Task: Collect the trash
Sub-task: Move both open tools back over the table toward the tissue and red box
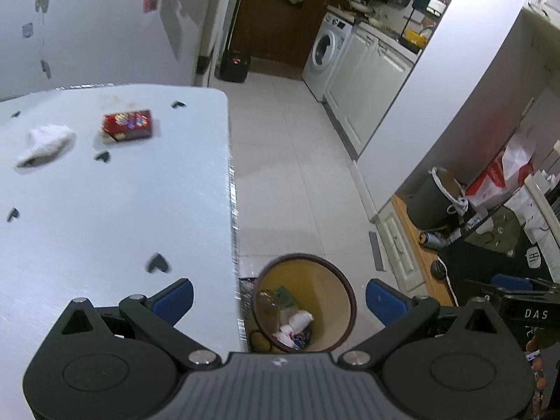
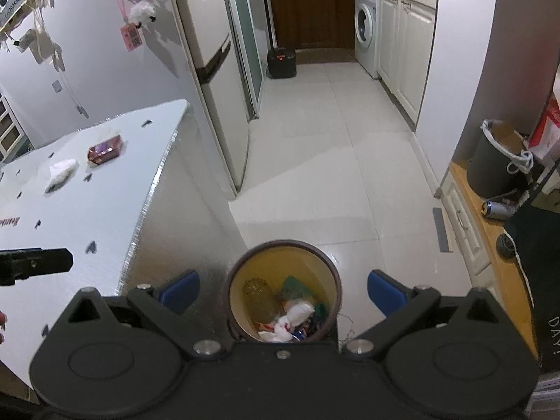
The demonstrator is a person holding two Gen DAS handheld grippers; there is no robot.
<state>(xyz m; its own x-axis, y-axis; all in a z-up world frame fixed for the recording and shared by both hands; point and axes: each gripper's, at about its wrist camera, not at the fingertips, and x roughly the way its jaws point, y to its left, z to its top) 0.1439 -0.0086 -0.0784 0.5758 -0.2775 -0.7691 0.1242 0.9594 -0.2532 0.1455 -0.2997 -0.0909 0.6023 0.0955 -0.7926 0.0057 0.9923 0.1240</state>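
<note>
The near rim of the waste bin [image 1: 304,301] drops behind the gripper housing in the left wrist view, and the same bin [image 2: 283,301] loses its near rim the same way in the right wrist view. The trash inside is a jumble: white crumpled bits, something green, something clear, none of it sharp enough to name. The red box [image 1: 127,125] at upper left is smeared, its print unreadable. The white wad [image 1: 45,145] beside it is blurred; paper or cloth, can't tell. The white table [image 1: 105,210] runs off the left edge. At lower left of the right wrist view, fingertips [image 2: 2,318] are cut by the frame.
</note>
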